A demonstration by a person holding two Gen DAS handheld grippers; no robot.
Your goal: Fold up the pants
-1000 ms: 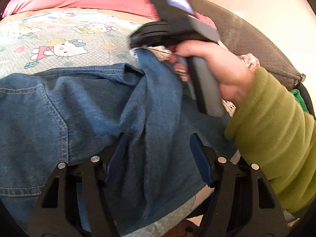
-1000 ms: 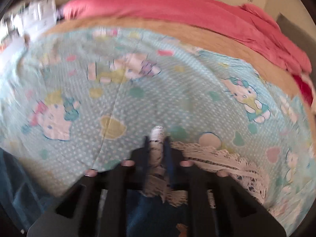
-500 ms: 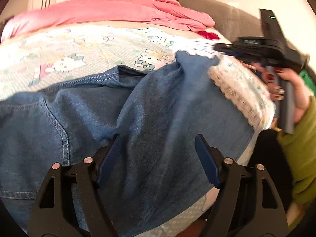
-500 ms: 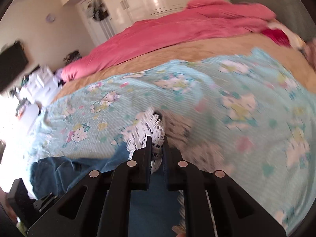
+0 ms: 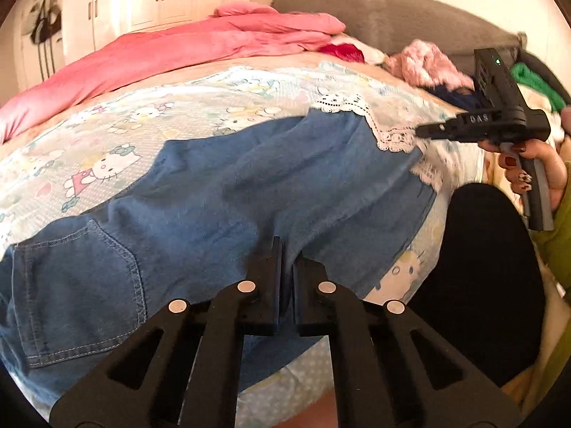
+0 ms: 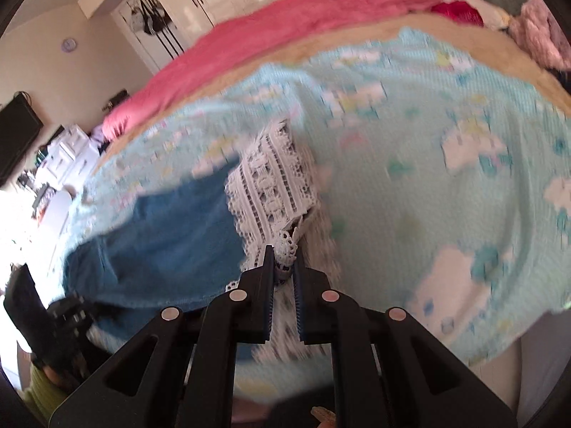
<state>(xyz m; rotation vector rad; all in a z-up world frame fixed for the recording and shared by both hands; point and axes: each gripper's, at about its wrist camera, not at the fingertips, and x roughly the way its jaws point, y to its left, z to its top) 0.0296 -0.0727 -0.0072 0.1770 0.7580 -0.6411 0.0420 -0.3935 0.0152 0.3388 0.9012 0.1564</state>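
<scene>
Blue denim pants point(image 5: 249, 185) with a white lace hem point(image 5: 357, 107) lie spread across the bed, a back pocket at the left. My left gripper point(image 5: 288, 249) is closing its jaws on a raised fold of denim at the near edge, and the pads pinch the cloth. My right gripper point(image 5: 423, 130), held in a hand with a green sleeve, is at the right, shut on the lace hem. In the right wrist view the lace hem point(image 6: 271, 178) runs up from the right gripper point(image 6: 284, 253), with the pants point(image 6: 160, 228) stretching left toward the left gripper point(image 6: 67, 314).
A cartoon-cat sheet point(image 5: 107, 132) covers the bed. A pink duvet point(image 5: 200, 46) lies along the far side before a grey headboard point(image 5: 392, 10). Loose clothes point(image 5: 428, 60) are heaped at the far right. The person's dark leg point(image 5: 481, 267) is by the bed's near right edge.
My left jaws went from wide open to closed on a denim fold. The right gripper carried the lace hem out to the right, drawing the pant leg flat.
</scene>
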